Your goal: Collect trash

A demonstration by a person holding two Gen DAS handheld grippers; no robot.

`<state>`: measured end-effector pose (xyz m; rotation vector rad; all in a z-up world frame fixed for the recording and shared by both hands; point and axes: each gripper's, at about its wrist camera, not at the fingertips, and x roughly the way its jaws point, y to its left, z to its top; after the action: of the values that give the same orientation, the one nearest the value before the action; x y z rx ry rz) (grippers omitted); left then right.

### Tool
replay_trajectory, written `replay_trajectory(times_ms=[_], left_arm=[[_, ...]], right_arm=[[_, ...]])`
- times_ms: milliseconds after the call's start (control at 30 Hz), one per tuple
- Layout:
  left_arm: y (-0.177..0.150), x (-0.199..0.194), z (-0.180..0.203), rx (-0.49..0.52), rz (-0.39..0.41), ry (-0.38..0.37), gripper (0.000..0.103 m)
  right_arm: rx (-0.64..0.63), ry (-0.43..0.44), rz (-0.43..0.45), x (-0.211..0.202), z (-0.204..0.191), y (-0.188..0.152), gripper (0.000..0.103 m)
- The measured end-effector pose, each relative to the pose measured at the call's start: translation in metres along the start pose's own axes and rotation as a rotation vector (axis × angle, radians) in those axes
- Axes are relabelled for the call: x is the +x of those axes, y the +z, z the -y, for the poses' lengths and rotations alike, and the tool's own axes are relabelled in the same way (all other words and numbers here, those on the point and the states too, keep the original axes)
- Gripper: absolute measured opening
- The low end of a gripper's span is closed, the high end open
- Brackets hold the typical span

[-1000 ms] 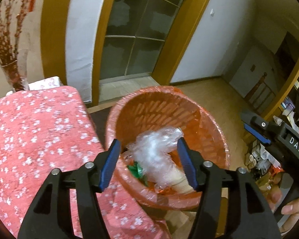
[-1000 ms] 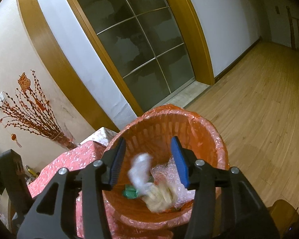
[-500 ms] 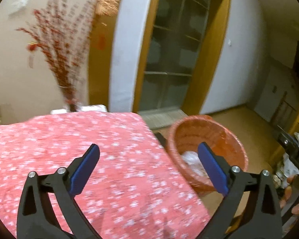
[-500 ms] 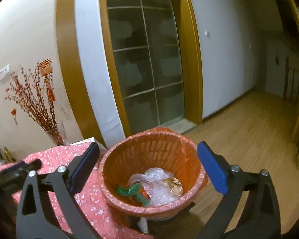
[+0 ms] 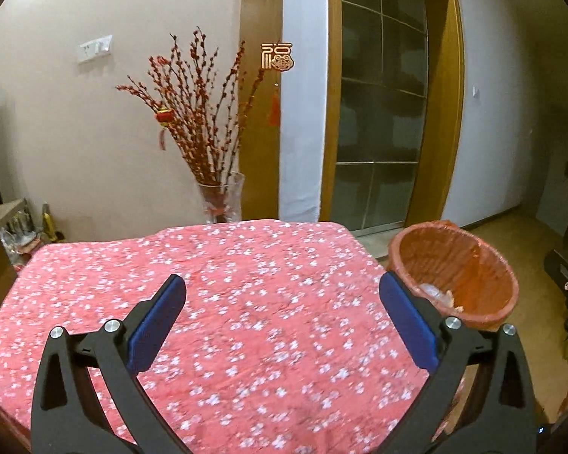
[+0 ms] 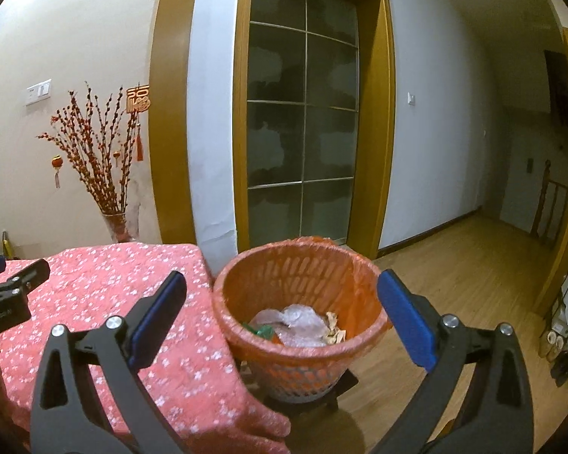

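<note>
Now both tools stand with jaws wide apart and nothing between them: the left tool (image 5: 282, 319) frames only the pink flowered tabletop (image 5: 246, 302), and the right tool (image 6: 282, 317) frames the orange bin (image 6: 299, 302). A second ago each sat over the bin, my left around crumpled plastic; the jaws have just been opening, and I have drawn both back from the bin. The trash (image 6: 295, 323), clear wrap, a green scrap and tan paper, lies at the bottom of the bin, at centre of the right view. I judge this drop finished. No litter shows on the cloth. A vase of red branches (image 5: 212, 159) stands beyond the tabletop's far edge, well apart. Nothing stands in my way; the bin sits just beside the tabletop's right corner.
</note>
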<state>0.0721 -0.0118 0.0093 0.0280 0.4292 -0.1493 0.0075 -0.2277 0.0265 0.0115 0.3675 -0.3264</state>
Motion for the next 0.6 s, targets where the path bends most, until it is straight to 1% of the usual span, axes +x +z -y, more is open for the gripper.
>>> replay_trajectory(times_ms=[133,367,600], left_arm=[[-0.008,-0.009,0.000,0.011,0.004,0.016,0.101],[-0.018,-0.018,0.000,0.007,-0.008,0.020,0.101],[-0.024,-0.026,0.000,0.009,-0.005,0.031,0.101]], right_arm=[[-0.007,0.010,-0.007,-0.006,-0.005,-0.007,0.099],[-0.011,0.019,-0.025,-0.014,-0.010,-0.015,0.099],[0.010,0.021,-0.054,-0.015,-0.009,-0.026,0.098]])
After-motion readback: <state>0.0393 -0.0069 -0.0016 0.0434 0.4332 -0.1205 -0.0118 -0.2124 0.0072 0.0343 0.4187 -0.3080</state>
